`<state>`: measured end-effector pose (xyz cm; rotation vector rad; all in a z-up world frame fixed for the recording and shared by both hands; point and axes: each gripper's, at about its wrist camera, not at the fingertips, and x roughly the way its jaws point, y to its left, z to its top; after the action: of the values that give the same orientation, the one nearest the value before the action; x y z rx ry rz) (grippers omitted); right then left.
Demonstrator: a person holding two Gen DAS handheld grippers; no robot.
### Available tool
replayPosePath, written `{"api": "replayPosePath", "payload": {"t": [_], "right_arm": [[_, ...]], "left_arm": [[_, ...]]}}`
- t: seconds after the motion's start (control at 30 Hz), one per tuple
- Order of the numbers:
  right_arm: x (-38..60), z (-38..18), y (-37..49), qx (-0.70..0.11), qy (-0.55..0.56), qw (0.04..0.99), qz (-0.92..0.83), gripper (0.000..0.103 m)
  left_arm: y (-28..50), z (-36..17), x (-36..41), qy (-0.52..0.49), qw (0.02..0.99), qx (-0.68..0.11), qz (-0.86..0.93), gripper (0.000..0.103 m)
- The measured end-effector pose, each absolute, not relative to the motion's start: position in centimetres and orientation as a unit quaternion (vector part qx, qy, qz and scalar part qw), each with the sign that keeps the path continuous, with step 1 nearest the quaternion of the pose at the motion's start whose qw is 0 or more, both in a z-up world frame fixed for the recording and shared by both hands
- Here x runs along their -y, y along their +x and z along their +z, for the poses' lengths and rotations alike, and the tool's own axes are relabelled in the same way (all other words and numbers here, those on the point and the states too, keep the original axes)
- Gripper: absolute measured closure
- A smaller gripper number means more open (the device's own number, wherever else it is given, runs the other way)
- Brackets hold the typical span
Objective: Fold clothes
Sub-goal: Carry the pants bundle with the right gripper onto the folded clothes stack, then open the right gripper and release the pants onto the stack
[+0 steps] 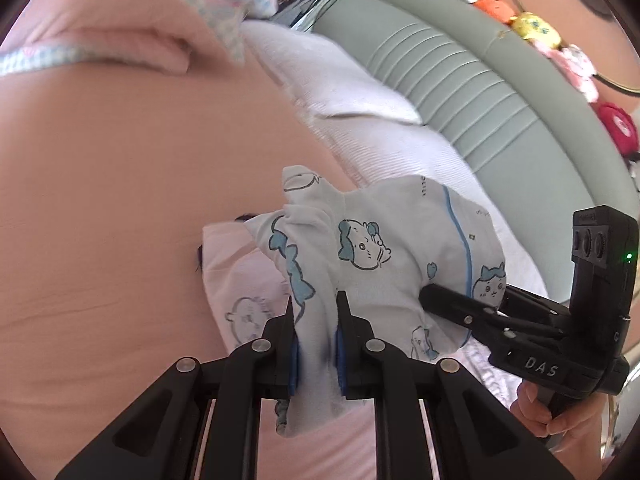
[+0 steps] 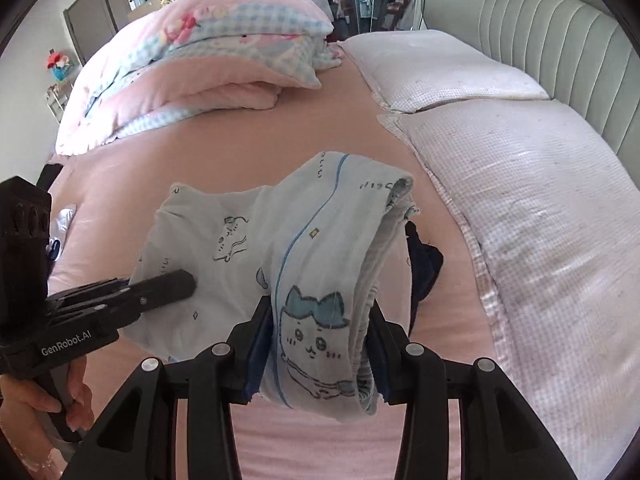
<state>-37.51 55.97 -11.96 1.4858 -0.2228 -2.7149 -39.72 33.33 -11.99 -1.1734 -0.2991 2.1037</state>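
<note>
A white garment with blue cartoon prints (image 1: 380, 248) hangs folded and bunched above the pink bed, held from both sides. My left gripper (image 1: 316, 320) is shut on its left part, cloth pinched between the blue pads. My right gripper (image 2: 320, 332) is shut on a thick folded wad of the same white garment (image 2: 320, 240). Each gripper shows in the other's view: the right gripper (image 1: 436, 300) comes in from the right, the left gripper (image 2: 176, 280) from the left, each with a hand on its handle. A pale pink printed garment (image 1: 244, 300) lies on the bed beneath.
The pink bed sheet (image 2: 248, 140) spreads below. Two white checked pillows (image 2: 520, 200) lie along a grey-green padded headboard (image 2: 540, 20). A folded pink and blue quilt (image 2: 208, 48) is piled at the far side. A dark garment (image 2: 424, 268) lies behind the held cloth.
</note>
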Motion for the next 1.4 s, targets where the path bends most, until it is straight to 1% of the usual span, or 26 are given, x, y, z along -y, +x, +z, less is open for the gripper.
{"api": "replayPosePath", "payload": {"t": [0.07, 0.1, 0.13, 0.23, 0.3, 0.37, 0.43, 0.47, 0.57, 0.63, 0.7, 0.73, 0.77, 0.83, 0.9, 0.97, 1.0, 1.07, 1.1, 1.13, 1.2, 1.23, 1.27, 1.3, 1.33, 1.4], "right_arm": [[-57.3, -14.2, -38.6, 0.105, 0.493, 0.021, -0.863, 0.060], [-58.0, -15.0, -38.7, 0.131, 0.494, 0.031, -0.859, 0.057], [-58.7, -15.2, -38.4, 0.153, 0.485, 0.048, -0.860, 0.056], [-60.6, -14.6, -37.0, 0.186, 0.463, 0.089, -0.862, 0.055], [-62.3, -13.8, -35.9, 0.209, 0.450, 0.103, -0.862, 0.055], [-63.0, -11.9, -34.6, 0.192, 0.431, 0.074, -0.879, 0.055], [-62.2, -8.9, -33.2, 0.145, 0.394, 0.028, -0.907, 0.055], [-61.2, -7.8, -32.9, 0.121, 0.385, 0.021, -0.915, 0.055], [-58.4, -8.3, -34.1, 0.086, 0.398, 0.043, -0.912, 0.055], [-56.4, -8.5, -34.8, 0.062, 0.407, 0.057, -0.909, 0.055], [-56.1, -11.6, -36.4, 0.050, 0.449, 0.056, -0.890, 0.055], [-56.6, -13.2, -36.7, 0.041, 0.468, 0.045, -0.882, 0.056], [-57.7, -14.1, -36.8, 0.064, 0.476, 0.049, -0.876, 0.056], [-60.0, -15.6, -36.8, 0.123, 0.485, 0.066, -0.864, 0.051], [-60.3, -15.7, -37.1, 0.113, 0.483, 0.064, -0.866, 0.051], [-59.9, -15.2, -37.7, 0.104, 0.475, 0.051, -0.872, 0.051], [-60.2, -14.7, -37.9, 0.118, 0.468, 0.044, -0.875, 0.051], [-60.7, -13.6, -38.3, 0.152, 0.452, 0.028, -0.879, 0.051], [-61.2, -13.1, -38.2, 0.163, 0.444, 0.017, -0.881, 0.048], [-61.6, -12.5, -38.1, 0.163, 0.439, 0.001, -0.884, 0.048], [-61.5, -11.1, -37.0, 0.160, 0.435, -0.023, -0.886, 0.048], [-61.1, -10.4, -36.4, 0.159, 0.435, -0.029, -0.886, 0.048], [-60.2, -9.4, -35.3, 0.155, 0.435, -0.032, -0.887, 0.048], [-59.2, -8.4, -34.0, 0.146, 0.435, -0.032, -0.888, 0.046], [-57.8, -7.5, -33.0, 0.134, 0.436, -0.032, -0.889, 0.042], [-54.8, -6.0, -30.6, 0.120, 0.433, -0.032, -0.893, 0.036]], "left_arm": [[-40.0, -12.1, -33.1, -0.447, 0.349, 0.116, 0.815, 0.091], [-40.1, -12.2, -33.0, -0.444, 0.349, 0.117, 0.817, 0.091], [-40.2, -12.2, -33.0, -0.441, 0.348, 0.117, 0.819, 0.088], [-40.6, -12.4, -32.7, -0.432, 0.348, 0.118, 0.824, 0.085], [-40.8, -12.5, -32.5, -0.426, 0.347, 0.119, 0.827, 0.085], [-41.0, -12.7, -32.3, -0.420, 0.346, 0.120, 0.830, 0.086], [-41.3, -12.8, -32.1, -0.414, 0.346, 0.121, 0.833, 0.086], [-41.3, -12.8, -32.4, -0.410, 0.350, 0.115, 0.834, 0.086], [-41.2, -13.6, -35.7, -0.412, 0.374, 0.053, 0.829, 0.086], [-42.1, -15.6, -37.2, -0.441, 0.364, 0.023, 0.820, 0.086], [-43.0, -17.3, -36.8, -0.463, 0.351, 0.022, 0.814, 0.086], [-43.3, -17.9, -36.1, -0.469, 0.350, 0.032, 0.810, 0.091], [-43.4, -18.0, -35.3, -0.472, 0.348, 0.044, 0.809, 0.097], [-43.1, -17.7, -34.1, -0.469, 0.345, 0.039, 0.812, 0.098], [-42.8, -16.9, -33.1, -0.467, 0.331, 0.031, 0.819, 0.098], [-42.7, -16.2, -31.7, -0.472, 0.296, 0.029, 0.830, 0.097], [-42.5, -15.7, -30.9, -0.474, 0.285, 0.031, 0.833, 0.097], [-41.5, -14.6, -29.0, -0.474, 0.300, 0.056, 0.826, 0.097], [-41.0, -14.0, -28.0, -0.475, 0.308, 0.068, 0.822, 0.097], [-40.2, -13.3, -27.0, -0.472, 0.315, 0.080, 0.820, 0.095], [-37.5, -11.7, -24.6, -0.455, 0.328, 0.098, 0.822, 0.080], [-36.0, -11.0, -23.2, -0.446, 0.328, 0.109, 0.826, 0.050], [-34.5, -10.3, -21.8, -0.435, 0.325, 0.126, 0.830, 0.017], [-33.0, -9.7, -20.4, -0.425, 0.322, 0.143, 0.833, 0.009], [-31.8, -9.2, -19.1, -0.421, 0.316, 0.157, 0.836, 0.008], [-30.0, -8.5, -17.0, -0.425, 0.292, 0.168, 0.840, 0.008]]}}
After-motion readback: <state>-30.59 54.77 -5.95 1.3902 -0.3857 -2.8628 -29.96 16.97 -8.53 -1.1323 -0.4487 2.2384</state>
